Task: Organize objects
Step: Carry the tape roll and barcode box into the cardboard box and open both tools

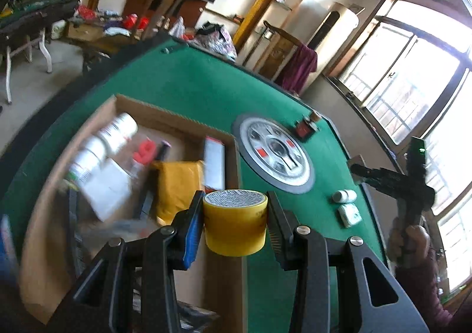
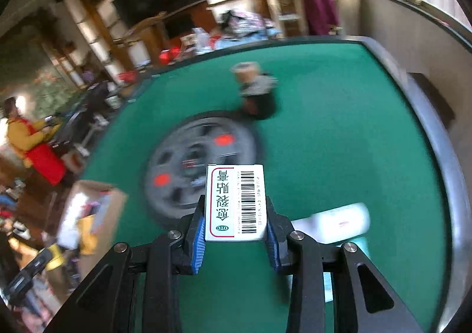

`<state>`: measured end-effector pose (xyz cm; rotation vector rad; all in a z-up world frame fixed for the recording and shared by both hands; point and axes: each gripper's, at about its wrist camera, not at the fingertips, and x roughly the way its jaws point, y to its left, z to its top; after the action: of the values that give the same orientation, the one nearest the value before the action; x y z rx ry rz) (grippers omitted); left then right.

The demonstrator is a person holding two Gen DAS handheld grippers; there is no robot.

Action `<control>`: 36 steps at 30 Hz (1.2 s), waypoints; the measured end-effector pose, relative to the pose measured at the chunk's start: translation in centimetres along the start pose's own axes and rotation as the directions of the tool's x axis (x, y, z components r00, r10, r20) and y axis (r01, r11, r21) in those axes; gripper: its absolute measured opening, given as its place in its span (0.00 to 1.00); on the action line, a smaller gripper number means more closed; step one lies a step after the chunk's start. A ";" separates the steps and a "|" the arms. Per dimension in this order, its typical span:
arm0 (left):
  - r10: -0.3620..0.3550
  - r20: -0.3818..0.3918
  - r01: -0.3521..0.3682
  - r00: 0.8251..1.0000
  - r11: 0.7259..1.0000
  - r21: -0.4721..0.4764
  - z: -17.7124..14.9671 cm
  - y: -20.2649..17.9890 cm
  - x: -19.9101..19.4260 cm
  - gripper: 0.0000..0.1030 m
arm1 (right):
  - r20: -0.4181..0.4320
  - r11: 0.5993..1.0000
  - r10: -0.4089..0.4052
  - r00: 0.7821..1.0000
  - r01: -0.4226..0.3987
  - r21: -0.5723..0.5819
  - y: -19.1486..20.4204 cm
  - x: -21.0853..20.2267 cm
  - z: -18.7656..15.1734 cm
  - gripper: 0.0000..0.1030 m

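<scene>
Left wrist view: we see the left gripper (image 1: 235, 224) clamped on a roll of yellow tape (image 1: 235, 222), its two fingers (image 1: 191, 232) pressed against opposite sides of the roll. The roll is held just above the right wall of an open cardboard box (image 1: 237, 174) that sits on the green felt table (image 1: 191, 79). Taking the box as landmark, inside it we find white bottles (image 1: 116, 132), a yellow padded envelope (image 1: 177, 185), a red item (image 1: 144, 151) and a long white carton (image 1: 214, 165), all blurred. Just right of the box lies the round dial plate (image 1: 275, 153) set in the table; beyond that plate, farther from the box, a small white bottle (image 1: 343, 196) and a small pale packet (image 1: 349, 215) lie near the table edge. The right gripper (image 1: 413, 182) appears far right of the box, raised.

Right wrist view: the right gripper (image 2: 235, 232) grips a white medicine box (image 2: 236, 203) with barcode and red-bordered label, the fingers (image 2: 198, 240) closed against its long sides. It hangs over the green table well right of the cardboard box (image 2: 94, 209). A white bottle (image 2: 336, 224) lies on the felt just right of the fingers. A person in yellow top and red apron (image 2: 32, 141) stands beyond the cardboard box.
</scene>
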<state>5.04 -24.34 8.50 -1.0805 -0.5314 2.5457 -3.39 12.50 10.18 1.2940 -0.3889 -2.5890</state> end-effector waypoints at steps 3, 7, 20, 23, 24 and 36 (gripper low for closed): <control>0.049 0.011 -0.049 0.999 0.999 -0.001 1.7 1.9 0.0 0.38 | -0.031 0.994 0.099 0.995 -0.100 -0.035 4.5 0.7 -0.4 0.36; 0.093 -0.007 -0.093 0.996 0.995 -0.021 4.0 4.6 1.4 0.38 | -0.098 0.978 0.193 0.976 -0.199 -0.062 9.7 3.3 -1.1 0.36; 0.129 -0.150 -0.139 0.980 0.989 -0.055 7.5 8.3 9.1 0.38 | -0.315 0.924 0.250 0.916 -0.323 -0.207 23.4 11.3 -7.0 0.36; 0.116 -0.183 -0.134 0.976 0.987 -0.092 7.8 9.2 10.5 0.38 | -0.343 0.919 0.221 0.913 -0.312 -0.239 24.4 12.4 -8.1 0.36; 0.111 -0.189 -0.132 0.976 0.986 -0.104 7.8 9.4 10.9 0.38 | -0.352 0.918 0.205 0.913 -0.304 -0.254 24.8 12.8 -8.5 0.36; 0.058 -0.155 -0.078 0.986 0.989 -0.125 7.7 9.4 10.5 0.44 | -0.395 0.904 0.146 0.907 -0.284 -0.318 26.1 14.3 -11.2 0.37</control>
<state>-9.00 -29.68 2.73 -1.3469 -0.6378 2.4889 -0.73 -17.99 1.67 1.4478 0.0248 -2.0471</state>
